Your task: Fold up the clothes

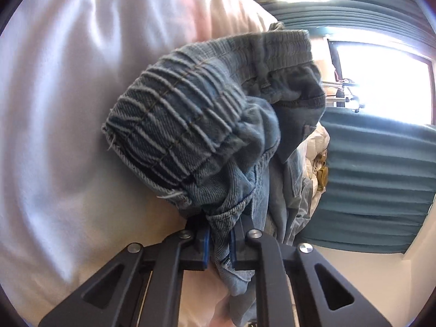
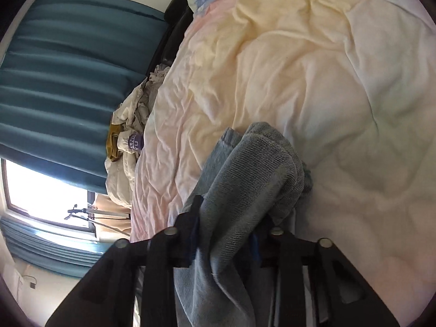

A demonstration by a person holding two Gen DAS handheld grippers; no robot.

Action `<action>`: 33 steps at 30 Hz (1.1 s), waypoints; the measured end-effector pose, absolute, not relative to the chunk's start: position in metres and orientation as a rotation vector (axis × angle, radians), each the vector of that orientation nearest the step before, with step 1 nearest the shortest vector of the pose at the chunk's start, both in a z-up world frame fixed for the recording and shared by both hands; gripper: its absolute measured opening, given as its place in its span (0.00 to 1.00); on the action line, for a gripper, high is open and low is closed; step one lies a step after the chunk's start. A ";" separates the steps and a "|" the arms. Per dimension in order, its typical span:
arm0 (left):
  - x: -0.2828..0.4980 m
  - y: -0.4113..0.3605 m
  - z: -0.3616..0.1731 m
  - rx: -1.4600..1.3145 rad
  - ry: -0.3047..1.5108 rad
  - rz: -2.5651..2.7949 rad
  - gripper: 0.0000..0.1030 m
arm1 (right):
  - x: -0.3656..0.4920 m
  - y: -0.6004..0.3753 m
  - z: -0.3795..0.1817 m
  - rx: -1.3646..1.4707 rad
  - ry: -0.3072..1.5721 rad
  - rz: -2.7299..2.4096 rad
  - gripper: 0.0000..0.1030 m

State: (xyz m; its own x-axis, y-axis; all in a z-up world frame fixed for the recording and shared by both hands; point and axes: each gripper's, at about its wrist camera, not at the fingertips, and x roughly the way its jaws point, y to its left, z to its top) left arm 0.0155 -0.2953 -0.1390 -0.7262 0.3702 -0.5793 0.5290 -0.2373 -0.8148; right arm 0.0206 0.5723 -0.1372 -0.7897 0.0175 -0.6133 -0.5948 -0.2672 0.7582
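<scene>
Denim garment (image 1: pixel 190 125) bunched ahead of left claw (image 1: pixel 220 241), pinched; right claw (image 2: pixel 224 238) clamps another fold.

A: So where's everything sitting?

B: The jeans (image 1: pixel 207 125) are bunched over the bed (image 2: pixel 313 62), waistband end out in front of the left gripper (image 1: pixel 220 248), with a fold pinched between its fingers (image 1: pixel 203 248).

A: And the other side?

B: Another part of them is draped through the right gripper (image 2: pixel 226 241). A pile of clothes (image 2: pixel 128 141) lies at the bed's edge, with the curtain (image 2: pixel 68 62) and window (image 2: pixel 41 190) behind it.
</scene>
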 end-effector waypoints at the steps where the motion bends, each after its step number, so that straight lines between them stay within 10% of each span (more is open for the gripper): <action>1: 0.017 -0.296 -0.128 1.055 1.821 -2.158 0.08 | 0.018 0.573 -0.133 -0.704 1.553 2.131 0.14; 14: 0.081 -0.333 -0.102 0.713 1.684 -2.141 0.06 | 0.029 0.563 -0.041 -0.404 1.023 2.487 0.06; 25: 0.082 -0.325 -0.106 0.860 1.551 -2.113 0.06 | 0.081 0.612 -0.176 -0.827 1.636 1.845 0.08; 33: 0.081 -0.324 -0.106 0.891 1.504 -2.117 0.06 | 0.072 0.600 -0.112 -0.725 1.273 2.097 0.08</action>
State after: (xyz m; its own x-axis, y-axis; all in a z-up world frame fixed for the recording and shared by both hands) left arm 0.0810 -0.3239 -0.1064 -0.7201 0.0444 -0.6925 0.6394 -0.3453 -0.6870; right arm 0.0724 0.6002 -0.1115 -0.6870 0.1928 -0.7006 -0.7105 -0.3801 0.5921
